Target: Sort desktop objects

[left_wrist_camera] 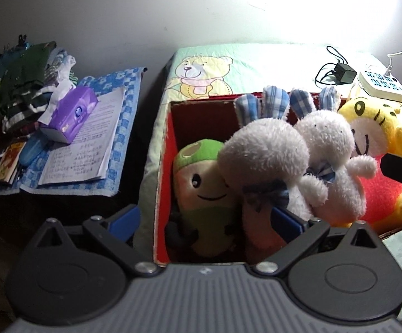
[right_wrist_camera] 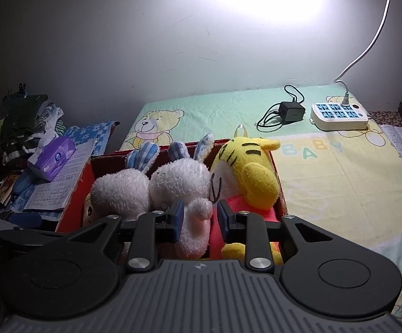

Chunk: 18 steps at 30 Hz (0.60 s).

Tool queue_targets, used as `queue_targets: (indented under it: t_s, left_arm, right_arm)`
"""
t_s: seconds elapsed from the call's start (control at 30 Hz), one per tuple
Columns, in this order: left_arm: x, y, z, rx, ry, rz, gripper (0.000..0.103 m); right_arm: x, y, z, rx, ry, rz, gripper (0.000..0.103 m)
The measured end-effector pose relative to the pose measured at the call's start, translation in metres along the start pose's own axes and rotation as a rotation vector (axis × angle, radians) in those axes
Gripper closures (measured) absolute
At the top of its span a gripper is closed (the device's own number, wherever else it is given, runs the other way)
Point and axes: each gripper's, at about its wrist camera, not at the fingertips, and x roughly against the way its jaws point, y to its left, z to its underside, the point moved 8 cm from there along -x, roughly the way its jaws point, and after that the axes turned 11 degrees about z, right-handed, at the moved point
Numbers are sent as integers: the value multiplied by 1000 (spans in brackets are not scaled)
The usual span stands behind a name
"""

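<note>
A red cardboard box [left_wrist_camera: 162, 166] stands on the bear-print sheet and holds several plush toys: a green-capped smiling one [left_wrist_camera: 201, 186], two white bunnies with blue checked ears [left_wrist_camera: 264, 149] [left_wrist_camera: 325, 138] and a yellow tiger [left_wrist_camera: 381, 136]. My left gripper [left_wrist_camera: 206, 220] is open wide over the box's near left end, with nothing gripped. My right gripper [right_wrist_camera: 200, 217] is low over the box; a white bunny's paw [right_wrist_camera: 199, 208] lies between its blue pads, with a thin gap at the right pad. The tiger [right_wrist_camera: 253, 169] lies just right of it.
On the side table to the left lie a purple tissue pack [left_wrist_camera: 70, 116], an open notebook [left_wrist_camera: 90, 147] and a heap of clothes [left_wrist_camera: 26, 88]. A white power strip [right_wrist_camera: 339, 115] and a black charger [right_wrist_camera: 292, 111] sit on the sheet behind the box.
</note>
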Motion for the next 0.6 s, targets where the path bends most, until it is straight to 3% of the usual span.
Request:
queue_targets:
  t_s: [0.23,0.4,0.5,0.6]
  left_arm:
    - [-6,1,-3,4,22,13,2]
    - [-11,-1,-3,2,37,23,2]
    - [-13,-2,-2,2,41,27,2]
    - [-16,-3,0,2,48,25,2]
  right_arm:
    - [-9,0,-6,-6,16,80,55]
    - [-15,1,-7,2,31,114,51]
    - [-16,0,-6,-9,33,126,41]
    - [-16,1,-7,-11,28,128,39]
